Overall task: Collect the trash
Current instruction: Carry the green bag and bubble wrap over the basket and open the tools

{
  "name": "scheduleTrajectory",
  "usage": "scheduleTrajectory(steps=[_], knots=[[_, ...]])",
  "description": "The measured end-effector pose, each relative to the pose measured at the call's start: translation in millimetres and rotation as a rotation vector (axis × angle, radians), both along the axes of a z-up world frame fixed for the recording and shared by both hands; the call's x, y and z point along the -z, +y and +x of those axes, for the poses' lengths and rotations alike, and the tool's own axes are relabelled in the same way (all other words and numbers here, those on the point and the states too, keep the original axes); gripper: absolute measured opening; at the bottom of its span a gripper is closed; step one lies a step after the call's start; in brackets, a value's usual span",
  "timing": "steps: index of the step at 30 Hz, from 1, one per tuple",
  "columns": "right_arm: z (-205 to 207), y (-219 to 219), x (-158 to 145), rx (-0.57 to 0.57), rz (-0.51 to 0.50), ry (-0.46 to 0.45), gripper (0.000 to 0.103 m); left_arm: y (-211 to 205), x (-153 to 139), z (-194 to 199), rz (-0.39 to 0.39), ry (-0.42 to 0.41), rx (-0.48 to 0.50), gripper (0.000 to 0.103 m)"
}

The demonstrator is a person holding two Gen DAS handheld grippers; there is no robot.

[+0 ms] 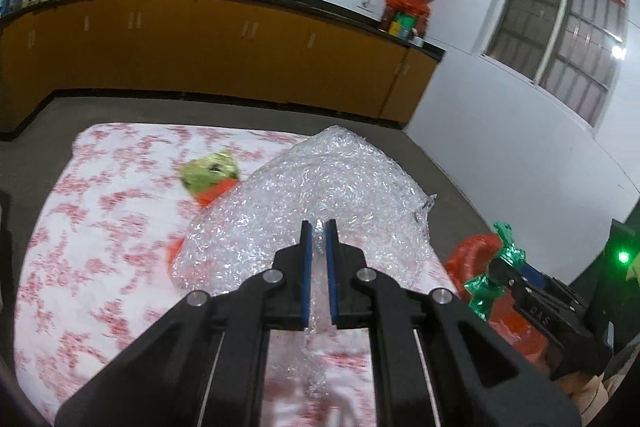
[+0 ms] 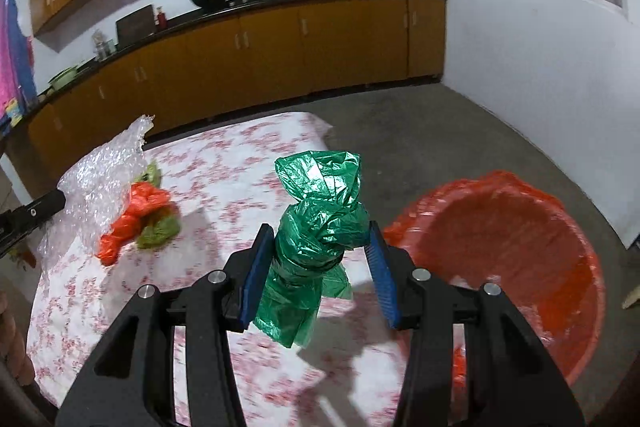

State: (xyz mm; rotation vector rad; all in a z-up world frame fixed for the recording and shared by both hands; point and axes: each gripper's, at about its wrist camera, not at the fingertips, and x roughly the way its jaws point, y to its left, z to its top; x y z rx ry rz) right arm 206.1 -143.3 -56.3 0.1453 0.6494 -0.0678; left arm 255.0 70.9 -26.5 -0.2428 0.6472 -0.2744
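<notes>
My left gripper (image 1: 319, 227) is shut on a big sheet of clear bubble wrap (image 1: 320, 187), lifted over the table; the same bubble wrap (image 2: 100, 171) shows at the left in the right wrist view. My right gripper (image 2: 318, 231) is shut on a knotted green plastic bag (image 2: 316, 223), held above the table's right side; that green bag (image 1: 492, 267) also appears at the right of the left wrist view. A red bin lined with a red bag (image 2: 520, 239) stands on the floor to the right of the table. An orange bag (image 2: 132, 219) and a light green wrapper (image 2: 160, 231) lie on the table.
The table wears a white cloth with a red flower print (image 1: 100, 227). Behind it runs a counter with yellow cabinets (image 1: 200, 39), pots on top. A white wall with a window (image 1: 560, 47) stands to the right. Grey floor (image 2: 420, 139) lies between the table and the cabinets.
</notes>
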Motion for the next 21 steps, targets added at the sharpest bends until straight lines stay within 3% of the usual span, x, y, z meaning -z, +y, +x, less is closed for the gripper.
scheduleTrajectory(steps=[21], knots=[[-61.5, -97.5, -9.7, 0.214, -0.067, -0.019, 0.048, -130.3, 1.2, -7.2, -0.049, 0.005, 0.263, 0.008]])
